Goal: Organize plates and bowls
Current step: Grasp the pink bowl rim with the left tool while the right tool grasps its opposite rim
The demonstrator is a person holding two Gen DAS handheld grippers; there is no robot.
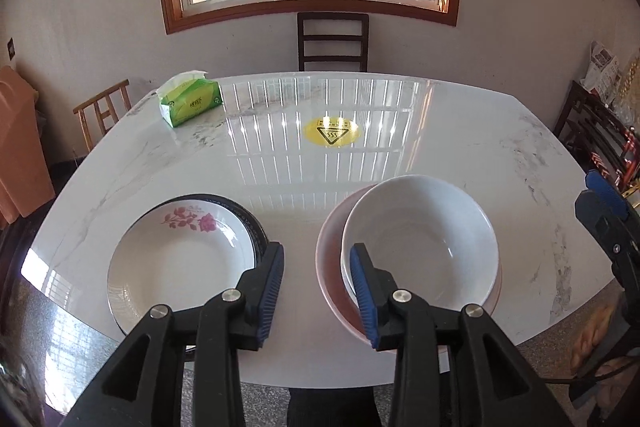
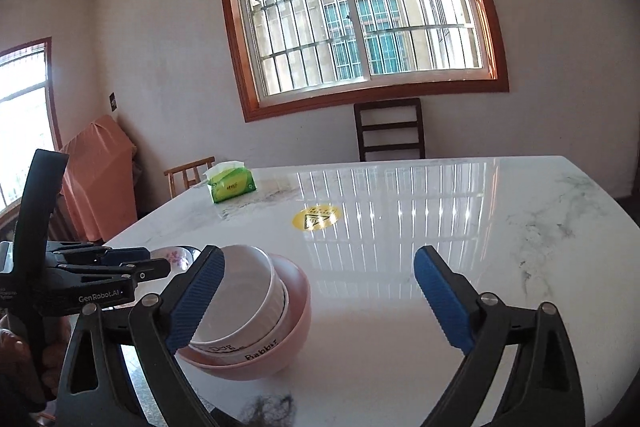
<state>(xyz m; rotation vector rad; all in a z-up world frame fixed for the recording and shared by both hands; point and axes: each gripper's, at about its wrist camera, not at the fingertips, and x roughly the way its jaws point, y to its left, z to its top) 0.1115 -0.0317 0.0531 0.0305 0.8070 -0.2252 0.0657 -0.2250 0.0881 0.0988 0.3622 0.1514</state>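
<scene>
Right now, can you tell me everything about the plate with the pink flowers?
The flowered plate is white, glossy like ceramic, round and shallow, with pink roses printed on its far inner rim. It sits upright on a dark-rimmed plate near the table's near-left edge. It's empty. In the left wrist view, one finger overlaps its rim; contact isn't clear.

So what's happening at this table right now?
A person holds a gripper in each hand over a white marble table. White bowls sit nested in a pink bowl; a rose-patterned white plate lies on a dark-rimmed plate. The left gripper and right gripper are both open, holding nothing.
</scene>
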